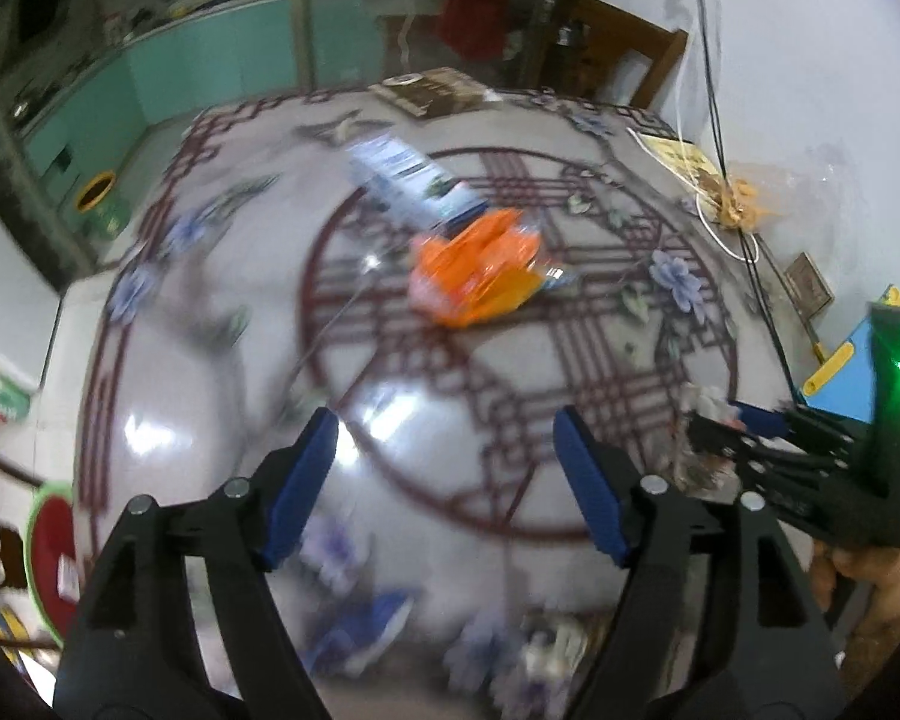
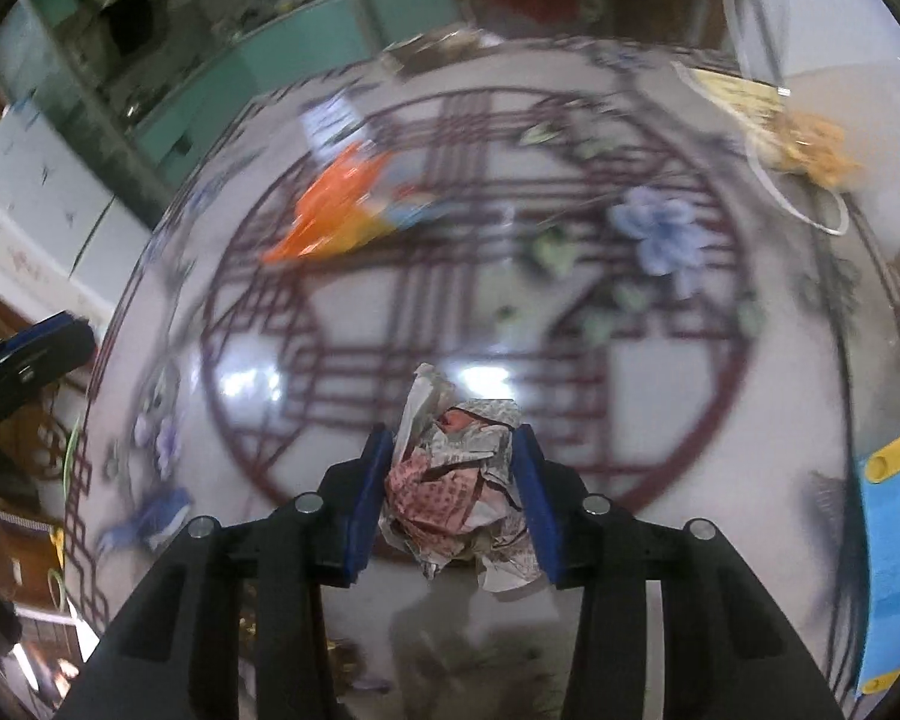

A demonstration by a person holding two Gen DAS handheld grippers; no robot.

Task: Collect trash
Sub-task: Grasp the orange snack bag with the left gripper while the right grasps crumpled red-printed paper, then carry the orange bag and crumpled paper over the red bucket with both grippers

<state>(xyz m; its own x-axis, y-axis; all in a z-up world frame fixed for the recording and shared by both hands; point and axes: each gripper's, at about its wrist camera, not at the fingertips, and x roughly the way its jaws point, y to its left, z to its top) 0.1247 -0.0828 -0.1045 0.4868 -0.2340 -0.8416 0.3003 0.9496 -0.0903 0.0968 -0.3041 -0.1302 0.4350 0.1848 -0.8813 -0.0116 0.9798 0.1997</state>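
Note:
On the glossy round table (image 1: 198,372) lies an orange wrapper (image 1: 480,276) near the middle, with a blue-and-white carton (image 1: 408,180) just behind it. My left gripper (image 1: 444,426) hovers open over bare tabletop in front of the wrapper, nothing between its blue pads. In the right wrist view my right gripper (image 2: 450,492) is shut on a crumpled ball of newspaper (image 2: 450,480), both pads against its sides, just above the table (image 2: 660,408). The orange wrapper (image 2: 336,210) lies far left of it. The right gripper (image 1: 720,420) with the paper also shows at the right of the left wrist view.
A blue and yellow object (image 2: 894,540) sits at the table's right edge. A clear bag of yellow snacks (image 1: 744,204) and a white cable (image 1: 708,222) lie at the back right. A dark book (image 1: 432,90) rests on the far edge, a wooden chair (image 1: 624,48) behind it.

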